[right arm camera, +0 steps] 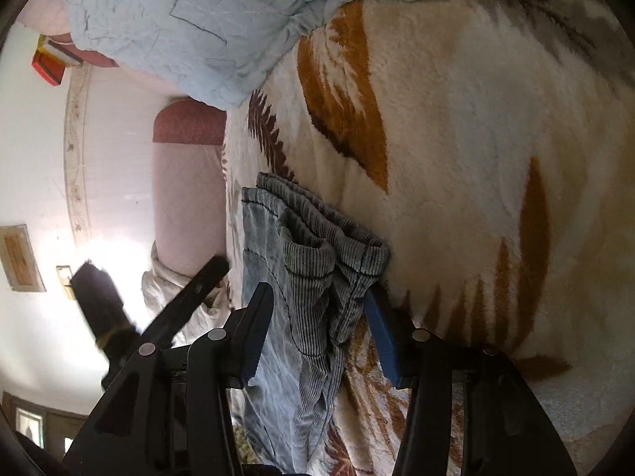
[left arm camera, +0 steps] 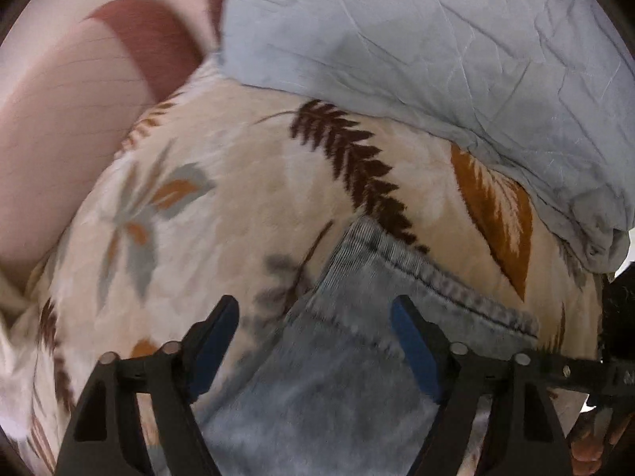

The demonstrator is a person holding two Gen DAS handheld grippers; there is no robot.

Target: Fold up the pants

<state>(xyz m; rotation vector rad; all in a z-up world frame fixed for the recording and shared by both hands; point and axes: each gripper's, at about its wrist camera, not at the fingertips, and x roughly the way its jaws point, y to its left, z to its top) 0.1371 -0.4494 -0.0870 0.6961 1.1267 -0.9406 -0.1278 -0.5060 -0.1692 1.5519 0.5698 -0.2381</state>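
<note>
Light blue corduroy pants lie on a cream fleece blanket printed with brown and orange leaves. In the left wrist view a stitched corner of them shows. My left gripper hovers just over that corner, pointing down. Its jaws stand wide and its blue pads touch no cloth. In the right wrist view the pants are stacked in several layers. My right gripper is shut on this bunch, one finger on the pale side and the blue pad on the ribbed side.
A crumpled pale blue quilt lies at the blanket's far side, also seen in the right wrist view. A pink and maroon headboard borders the bed. A person's fingers show at the lower right. A blurred black shape is at left.
</note>
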